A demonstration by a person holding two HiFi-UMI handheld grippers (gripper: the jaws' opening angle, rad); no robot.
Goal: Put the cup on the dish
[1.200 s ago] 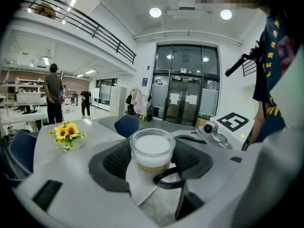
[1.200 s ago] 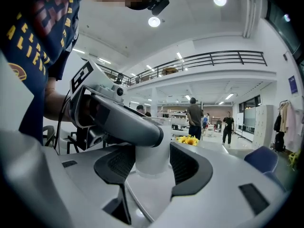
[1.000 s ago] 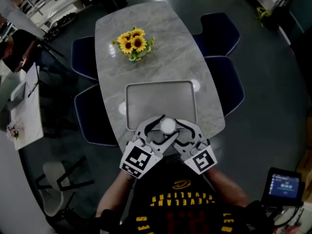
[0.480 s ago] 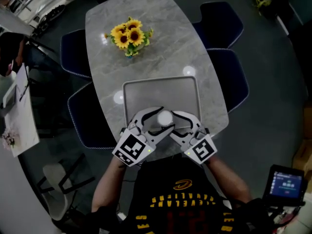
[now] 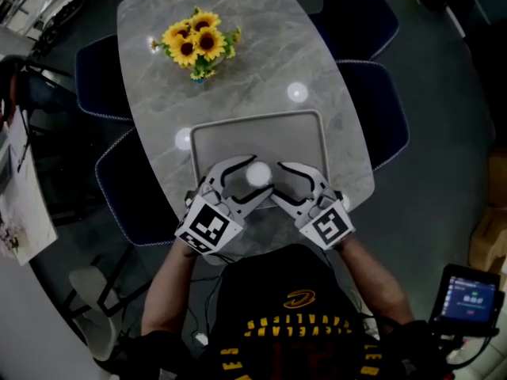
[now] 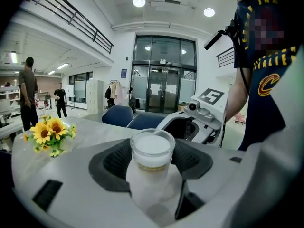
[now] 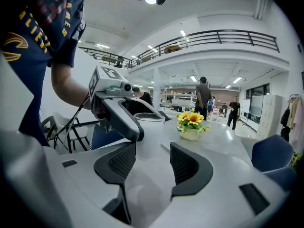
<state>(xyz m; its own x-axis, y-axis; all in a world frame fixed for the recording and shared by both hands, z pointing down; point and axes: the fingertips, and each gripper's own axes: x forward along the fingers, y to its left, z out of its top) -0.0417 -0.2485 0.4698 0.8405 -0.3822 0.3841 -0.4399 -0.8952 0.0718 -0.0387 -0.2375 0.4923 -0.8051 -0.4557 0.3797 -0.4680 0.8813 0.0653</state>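
A frosted white cup [image 5: 257, 174] is over the near part of the grey tray-like dish [image 5: 261, 131] in the head view. My left gripper [image 5: 250, 177] is shut on the cup, one jaw on each side of it. In the left gripper view the cup [image 6: 153, 156] fills the gap between the jaws. My right gripper [image 5: 283, 187] hovers just right of the cup, open, with nothing between its jaws [image 7: 153, 163]. From the right gripper view the cup [image 7: 148, 125] stands ahead behind the left gripper [image 7: 118, 109]. I cannot tell whether the cup's base touches the dish.
A small vase of sunflowers [image 5: 194, 44] stands at the far left of the grey marble table [image 5: 261, 54]. Dark blue chairs [image 5: 372, 109] line both long sides. People stand far off in the hall [image 7: 203, 95].
Both grippers and the cup have shifted a little forward, from the dish's near edge to over its near part. The left gripper stays shut on the cup.
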